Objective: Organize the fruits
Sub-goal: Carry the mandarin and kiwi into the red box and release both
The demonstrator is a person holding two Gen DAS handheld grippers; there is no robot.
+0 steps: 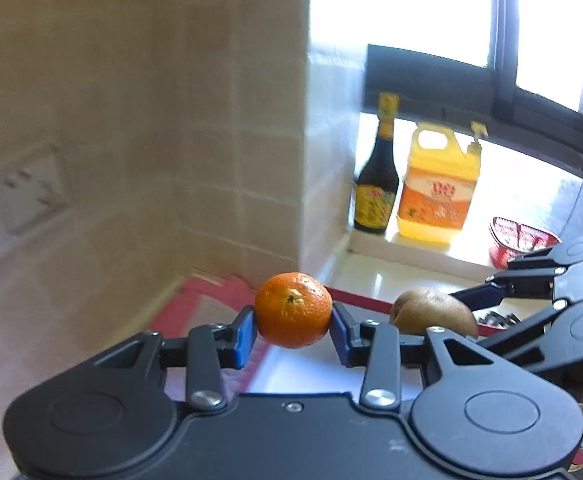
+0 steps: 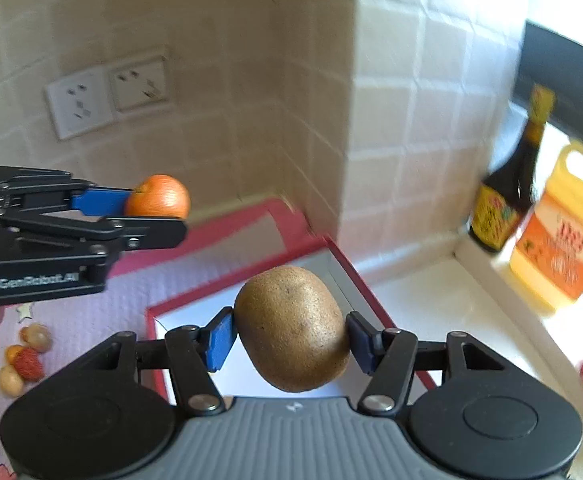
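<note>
Orange and round, the mandarin (image 1: 293, 310) sat pinched at its waist between the blue pads of the left tongs (image 1: 293, 320), held in the air above the red-rimmed tray (image 2: 331, 248). The right tongs (image 2: 291, 340) were closed across the kiwi (image 2: 293, 328), also aloft over that tray. Both fruits looked light but soft-skinned and bruisable; a gentle squeeze at the widest girth seemed safest.

Left gripper (image 1: 293, 330) clamped on orange (image 1: 293, 310), raised above red tray (image 2: 247, 276). Right gripper (image 2: 289, 338) clamped on kiwi (image 2: 293, 328), also above tray, just beside the left.
</note>
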